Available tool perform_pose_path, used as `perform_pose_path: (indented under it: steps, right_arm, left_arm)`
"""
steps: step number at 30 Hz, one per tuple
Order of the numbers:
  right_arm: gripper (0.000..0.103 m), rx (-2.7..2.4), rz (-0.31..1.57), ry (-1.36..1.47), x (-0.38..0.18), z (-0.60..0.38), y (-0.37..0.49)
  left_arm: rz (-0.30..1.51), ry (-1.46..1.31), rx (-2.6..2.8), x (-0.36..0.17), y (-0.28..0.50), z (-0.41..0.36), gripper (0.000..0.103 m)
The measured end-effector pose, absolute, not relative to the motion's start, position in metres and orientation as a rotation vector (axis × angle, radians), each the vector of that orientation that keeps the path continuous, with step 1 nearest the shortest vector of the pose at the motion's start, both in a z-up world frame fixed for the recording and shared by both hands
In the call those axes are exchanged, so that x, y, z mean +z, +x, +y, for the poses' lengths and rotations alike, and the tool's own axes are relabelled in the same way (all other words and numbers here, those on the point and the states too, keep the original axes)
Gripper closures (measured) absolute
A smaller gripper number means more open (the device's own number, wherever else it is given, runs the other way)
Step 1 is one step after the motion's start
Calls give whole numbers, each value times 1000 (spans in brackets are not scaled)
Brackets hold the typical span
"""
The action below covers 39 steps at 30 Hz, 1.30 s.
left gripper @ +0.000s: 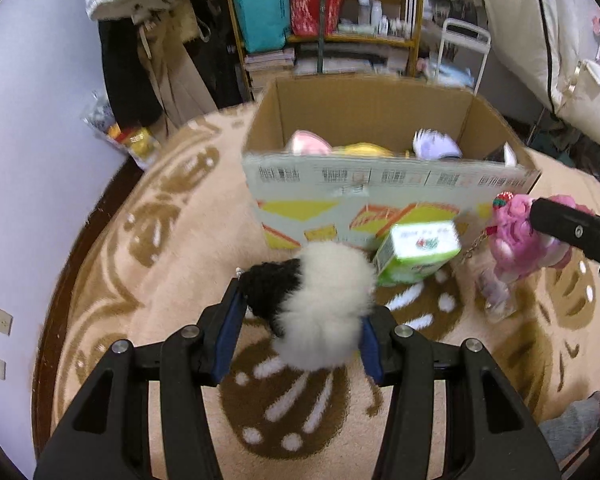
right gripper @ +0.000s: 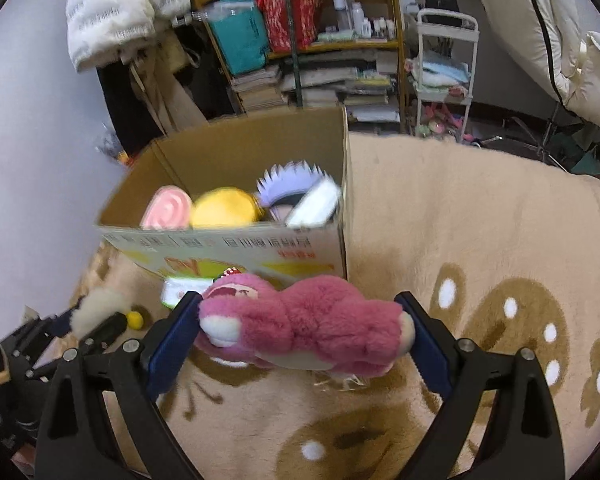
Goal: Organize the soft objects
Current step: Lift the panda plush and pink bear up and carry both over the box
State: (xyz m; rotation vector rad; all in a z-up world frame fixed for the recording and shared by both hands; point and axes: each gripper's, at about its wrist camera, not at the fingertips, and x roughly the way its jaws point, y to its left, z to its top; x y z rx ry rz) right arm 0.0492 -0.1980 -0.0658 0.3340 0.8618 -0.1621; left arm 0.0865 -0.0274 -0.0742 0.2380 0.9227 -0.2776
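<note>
My left gripper [left gripper: 302, 320] is shut on a black and white fluffy plush [left gripper: 320, 304], held above the beige rug in front of an open cardboard box [left gripper: 380, 184]. My right gripper [right gripper: 300, 332] is shut on a pink bear plush [right gripper: 304, 328], held in front of the box [right gripper: 236, 248]. That pink plush [left gripper: 516, 236] shows at the right in the left wrist view. The box holds a pink swirl plush [right gripper: 168, 208], a yellow plush [right gripper: 224, 208] and a purple spiky-haired plush [right gripper: 292, 188].
A green and white carton [left gripper: 418, 252] lies on the rug [left gripper: 160, 240] against the box front, with a clear plastic piece [left gripper: 496, 296] beside it. A small yellow ball [right gripper: 134, 319] lies on the rug. Shelves [left gripper: 324, 12], hanging coats and a white cart [right gripper: 444, 76] stand behind the box.
</note>
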Motion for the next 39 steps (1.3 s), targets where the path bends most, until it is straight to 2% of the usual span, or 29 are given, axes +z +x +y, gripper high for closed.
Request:
perform_pose_path:
  steps: [10,19,31,39]
  right_arm:
    - [4,-153,692,327,-12,-203,37]
    - [4,-141,580,305,21,-208,28]
    - [4,-152,432,279,36,-214,41]
    - [4,-147,455,337,15,-228,68]
  left_arm:
    - [622,222,-269,1,58,-23,53]
    - [478,185,-256,36,57,-12,53]
    - [421,176,-264,57,78,-34,53]
    - [459,186,-296,48,103,-55,53]
